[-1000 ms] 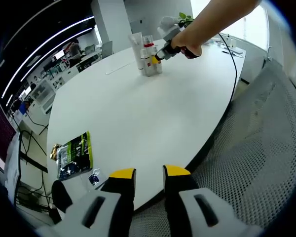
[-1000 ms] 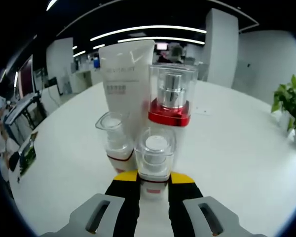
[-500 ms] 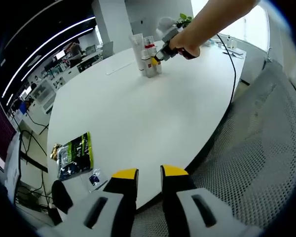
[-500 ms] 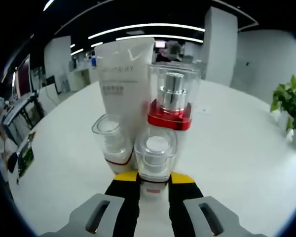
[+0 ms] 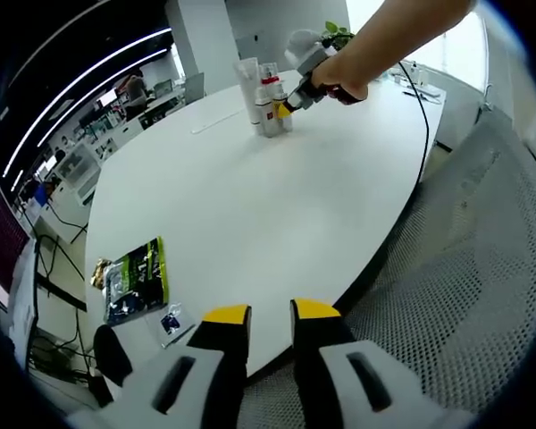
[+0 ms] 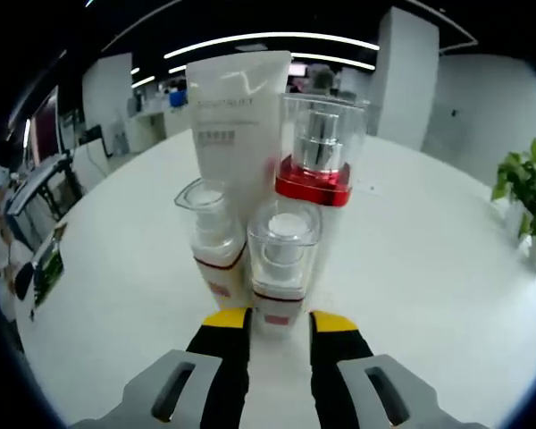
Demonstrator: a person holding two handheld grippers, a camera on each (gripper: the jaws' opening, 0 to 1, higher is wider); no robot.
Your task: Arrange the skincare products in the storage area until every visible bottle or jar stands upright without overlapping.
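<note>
Four skincare items stand upright in a tight cluster on the white table (image 6: 429, 295): a white tube (image 6: 237, 116), a clear pump bottle with a red collar (image 6: 317, 152), and two small clear-capped bottles, one at the left (image 6: 214, 246) and one in front (image 6: 281, 264). My right gripper (image 6: 280, 323) is open, its yellow tips flanking the base of the front small bottle with slight gaps. In the left gripper view the cluster (image 5: 266, 103) sits far across the table with the right gripper (image 5: 290, 96) held by a hand beside it. My left gripper (image 5: 270, 315) is open and empty at the near table edge.
A green packet (image 5: 136, 279) and a small dark sachet (image 5: 171, 322) lie at the table's near left edge. A grey mesh chair (image 5: 464, 268) stands to the right. A cable (image 5: 420, 107) runs over the far edge. A potted plant (image 6: 523, 192) stands at the right.
My right gripper's jaws have spread a little off the front small bottle and drawn back slightly. The left gripper has stayed put.
</note>
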